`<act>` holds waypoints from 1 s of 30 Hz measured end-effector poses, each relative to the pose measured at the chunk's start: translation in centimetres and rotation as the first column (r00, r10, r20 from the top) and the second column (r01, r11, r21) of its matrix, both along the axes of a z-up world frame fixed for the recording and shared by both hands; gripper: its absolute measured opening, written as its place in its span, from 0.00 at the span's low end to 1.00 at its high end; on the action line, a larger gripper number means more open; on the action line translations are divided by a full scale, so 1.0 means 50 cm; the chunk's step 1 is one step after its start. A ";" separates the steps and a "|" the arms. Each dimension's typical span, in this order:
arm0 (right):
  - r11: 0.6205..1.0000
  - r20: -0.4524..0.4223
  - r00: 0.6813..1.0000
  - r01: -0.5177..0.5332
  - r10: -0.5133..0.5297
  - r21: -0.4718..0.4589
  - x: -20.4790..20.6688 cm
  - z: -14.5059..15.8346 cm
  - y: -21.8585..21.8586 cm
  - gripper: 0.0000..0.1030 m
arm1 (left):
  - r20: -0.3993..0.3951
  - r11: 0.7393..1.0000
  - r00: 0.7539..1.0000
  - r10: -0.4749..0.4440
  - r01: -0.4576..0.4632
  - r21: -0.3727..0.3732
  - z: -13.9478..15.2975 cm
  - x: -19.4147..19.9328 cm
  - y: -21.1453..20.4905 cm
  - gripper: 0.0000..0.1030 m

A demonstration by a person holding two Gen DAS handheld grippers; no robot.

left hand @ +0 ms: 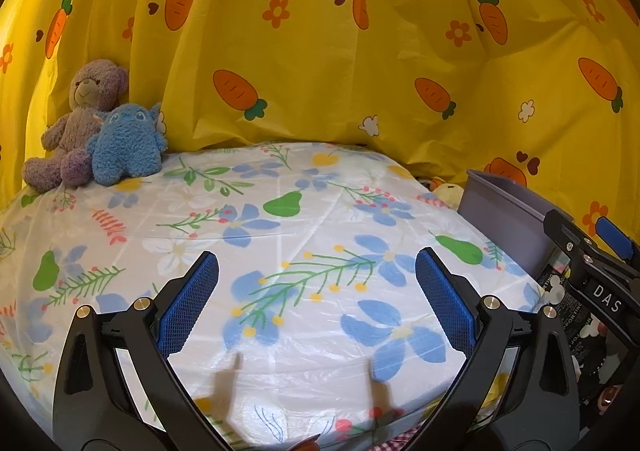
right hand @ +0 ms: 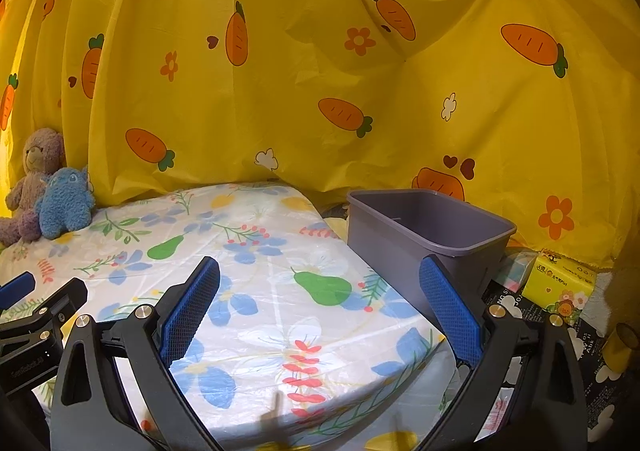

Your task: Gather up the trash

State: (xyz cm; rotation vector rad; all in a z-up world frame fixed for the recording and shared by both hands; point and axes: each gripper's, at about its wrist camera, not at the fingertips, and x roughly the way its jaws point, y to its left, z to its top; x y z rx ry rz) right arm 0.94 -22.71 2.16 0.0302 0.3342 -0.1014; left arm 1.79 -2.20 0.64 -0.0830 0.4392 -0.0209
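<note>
My left gripper (left hand: 317,301) hangs open over the flower-print plastic cover of the table (left hand: 280,219), nothing between its blue pads. My right gripper (right hand: 320,305) is open too, above the table's right edge (right hand: 360,383), and holds nothing. A grey plastic bin (right hand: 424,235) stands just past that edge, to the right; its inside looks empty as far as I can see. In the left wrist view the grey bin (left hand: 504,207) shows at the right, partly hidden by the other gripper's black frame (left hand: 592,263). No loose trash shows on the table top.
A purple teddy bear (left hand: 80,123) and a blue plush (left hand: 126,145) sit at the table's far left corner. A yellow carrot-print curtain (right hand: 320,71) closes the back. Right of the bin lie a yellow tissue pack (right hand: 560,279) and a yellow roll (right hand: 618,343) on a dark printed surface (right hand: 600,391).
</note>
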 end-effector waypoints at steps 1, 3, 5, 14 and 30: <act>1.000 0.002 1.000 0.000 0.000 -0.002 -0.001 0.001 0.000 0.93 | 0.001 1.000 1.000 0.001 -0.001 0.000 0.000 0.000 0.000 0.94; 1.000 0.000 1.000 0.000 0.000 -0.003 -0.001 0.001 0.000 0.93 | 0.000 1.000 1.000 -0.003 0.003 0.001 0.000 0.000 0.000 0.94; 1.000 0.001 1.000 -0.003 0.003 -0.001 -0.002 0.002 -0.001 0.93 | -0.001 1.000 1.000 -0.006 0.006 0.004 0.001 0.000 -0.002 0.94; 1.000 0.005 1.000 -0.003 0.003 -0.002 -0.001 0.004 -0.002 0.93 | -0.003 1.000 1.000 -0.006 0.006 0.002 0.005 0.001 -0.005 0.94; 1.000 0.010 1.000 0.003 -0.003 -0.002 -0.001 0.005 -0.011 0.93 | -0.004 1.000 1.000 -0.010 0.010 0.004 0.004 0.003 -0.010 0.94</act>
